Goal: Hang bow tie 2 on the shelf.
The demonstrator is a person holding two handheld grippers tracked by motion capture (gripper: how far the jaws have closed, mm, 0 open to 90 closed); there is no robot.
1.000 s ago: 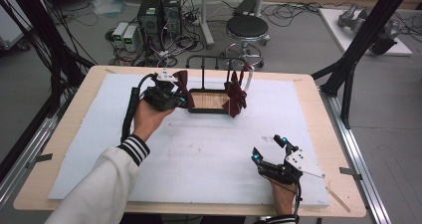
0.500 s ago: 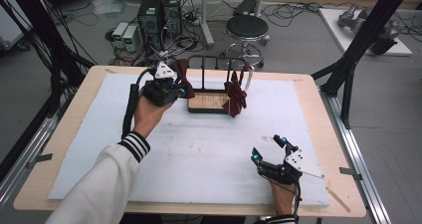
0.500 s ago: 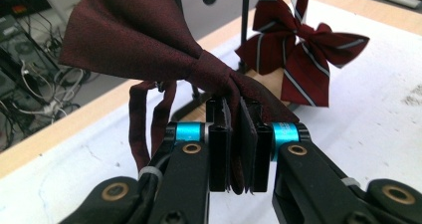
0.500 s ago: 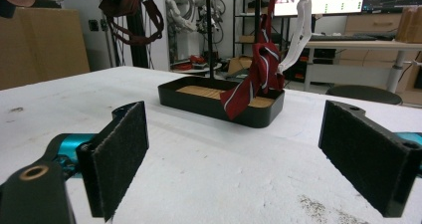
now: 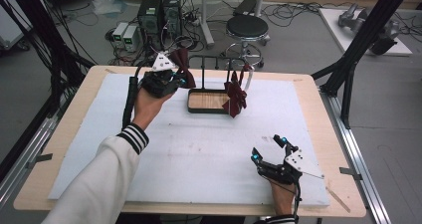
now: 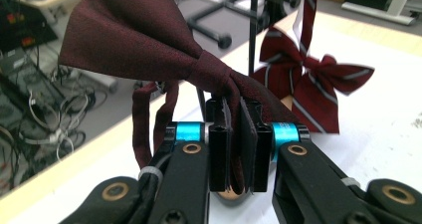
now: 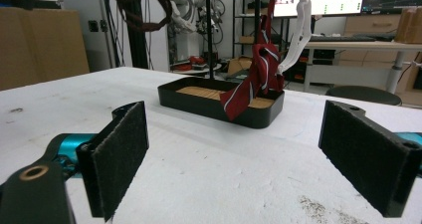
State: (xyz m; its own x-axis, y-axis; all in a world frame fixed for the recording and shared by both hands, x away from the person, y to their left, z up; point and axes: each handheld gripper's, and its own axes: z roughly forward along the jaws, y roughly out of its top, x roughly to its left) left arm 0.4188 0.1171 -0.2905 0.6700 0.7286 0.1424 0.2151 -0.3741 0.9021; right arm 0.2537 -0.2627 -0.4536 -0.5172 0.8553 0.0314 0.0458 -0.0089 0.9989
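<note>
My left gripper (image 5: 175, 77) is raised at the back left of the white mat, shut on a plain dark red bow tie (image 5: 182, 63). In the left gripper view the pads (image 6: 219, 149) pinch the bow tie (image 6: 144, 40) at its knot, its strap hanging to the left. A striped red bow tie (image 5: 235, 95) hangs from the black rack (image 5: 217, 59) over the black tray (image 5: 196, 107); it also shows beyond my jaws (image 6: 311, 84). My right gripper (image 5: 268, 149) rests near the front right of the mat, open and empty, facing the tray (image 7: 199, 102) and striped tie (image 7: 251, 87).
The white mat (image 5: 199, 149) covers most of the wooden table (image 5: 323, 114). Black frame posts (image 5: 358, 45) stand at the right rear corner. A stool (image 5: 247, 27) and computer boxes (image 5: 159, 10) stand on the floor behind the table.
My left gripper has lifted a little and shifted left and back with the plain bow tie, away from the rack's left side. The right gripper has kept still.
</note>
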